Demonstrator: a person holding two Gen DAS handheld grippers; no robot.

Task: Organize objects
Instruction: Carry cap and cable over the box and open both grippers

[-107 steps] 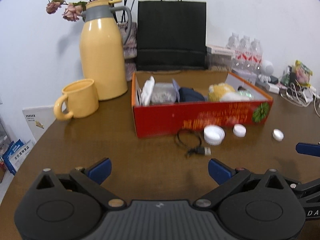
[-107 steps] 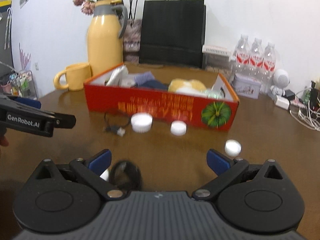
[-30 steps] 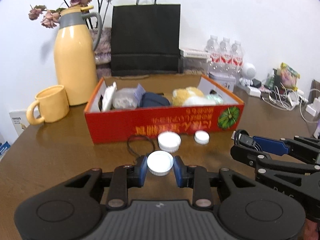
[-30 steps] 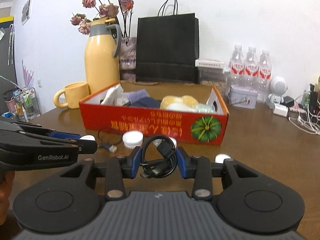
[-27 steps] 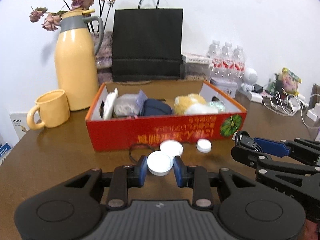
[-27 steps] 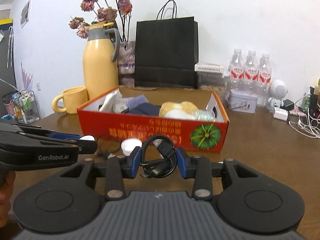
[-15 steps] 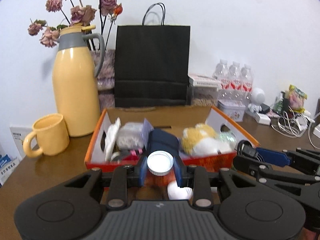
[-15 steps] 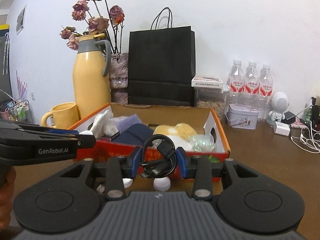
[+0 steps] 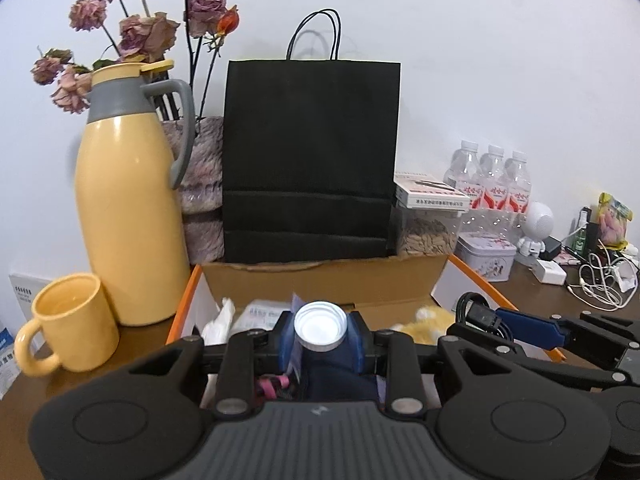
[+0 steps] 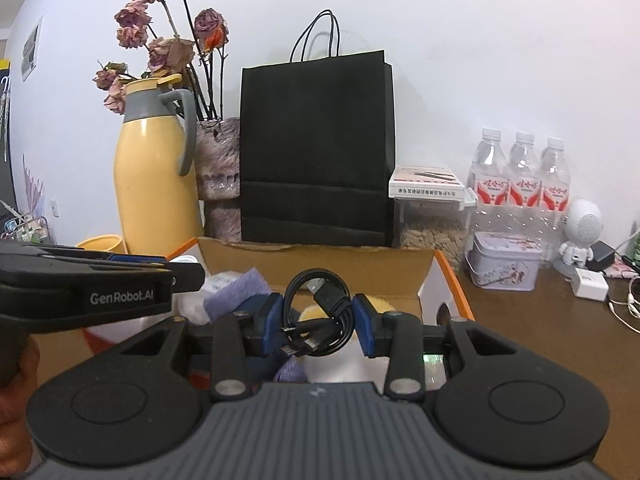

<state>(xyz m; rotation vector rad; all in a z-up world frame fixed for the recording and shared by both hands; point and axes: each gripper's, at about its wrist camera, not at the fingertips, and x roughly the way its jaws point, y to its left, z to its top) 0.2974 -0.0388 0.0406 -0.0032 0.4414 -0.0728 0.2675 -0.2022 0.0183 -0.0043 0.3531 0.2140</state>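
Observation:
My left gripper (image 9: 320, 338) is shut on a white bottle cap (image 9: 320, 326), held over the open cardboard box (image 9: 320, 276) with the orange rim. My right gripper (image 10: 319, 322) is shut on a coiled black cable (image 10: 320, 312), also above the box (image 10: 316, 258). Inside the box lie a dark blue bundle (image 9: 336, 376), a plastic packet (image 9: 258, 316), a yellow plush (image 9: 428, 322) and a purple cloth (image 10: 236, 290). The right gripper shows at the right of the left wrist view (image 9: 484, 316). The left gripper crosses the left of the right wrist view (image 10: 188, 276).
Behind the box stand a black paper bag (image 9: 310, 156), a yellow thermos (image 9: 128, 216) and dried flowers (image 9: 148, 36). A yellow mug (image 9: 68, 324) sits at the left. Water bottles (image 10: 520, 184), a tin (image 10: 504, 266), a small white robot figure (image 10: 580, 232) and cables (image 9: 600, 276) crowd the right.
Both grippers have moved forward and risen, from in front of the red box wall to above its open top. The cap and the cable stay held. The loose caps on the table have dropped out of view.

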